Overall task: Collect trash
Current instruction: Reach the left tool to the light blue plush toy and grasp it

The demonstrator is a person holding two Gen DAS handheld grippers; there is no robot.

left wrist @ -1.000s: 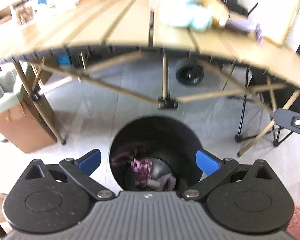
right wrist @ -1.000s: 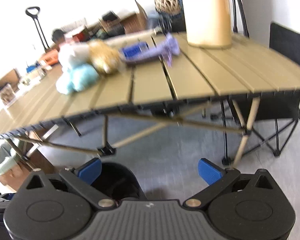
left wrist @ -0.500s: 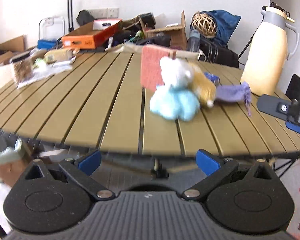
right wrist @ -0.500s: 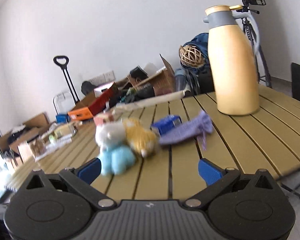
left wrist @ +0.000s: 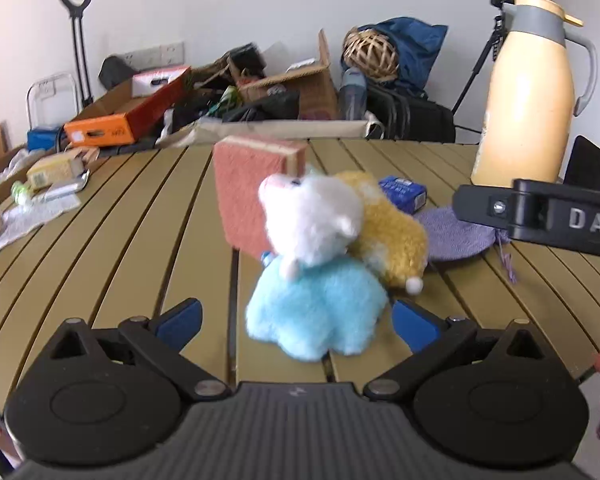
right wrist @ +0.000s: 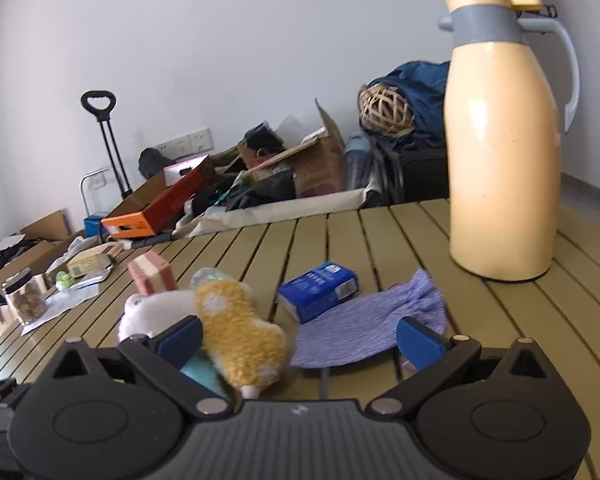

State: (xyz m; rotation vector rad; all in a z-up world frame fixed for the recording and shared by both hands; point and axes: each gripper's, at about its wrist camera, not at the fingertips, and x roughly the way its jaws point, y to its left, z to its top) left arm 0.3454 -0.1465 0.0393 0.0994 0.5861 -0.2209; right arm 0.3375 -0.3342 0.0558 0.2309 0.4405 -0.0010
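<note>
Left wrist view: the left gripper (left wrist: 296,322) hangs low over the slatted table (left wrist: 112,240), jaws spread wide and holding nothing, the blue-and-white plush (left wrist: 312,276) right between its blue pads (left wrist: 180,318). Right gripper (right wrist: 298,338) is the same story, wide open and empty, the yellow plush (right wrist: 240,328) just ahead of its left pad.

So what counts as trash here? My guess is the little blue carton (right wrist: 320,290), sitting mid-table, its near end on the purple cloth (right wrist: 364,328) and just beside the yellow plush. It looks light and stiff-sided, probably easy to crush, so a gentle pinch across its long flat faces should do; I can't tell if it's empty. The cloth is limp and would bunch up, so that's a pinch at the gathered end. The plushes are soft and will squash and may slip.

Count it off: two plush toys leaning together, one pink sponge (left wrist: 256,192) standing on edge behind them, one carton, one cloth, one tall cream jug (right wrist: 504,136) standing well apart at the far right.
</note>
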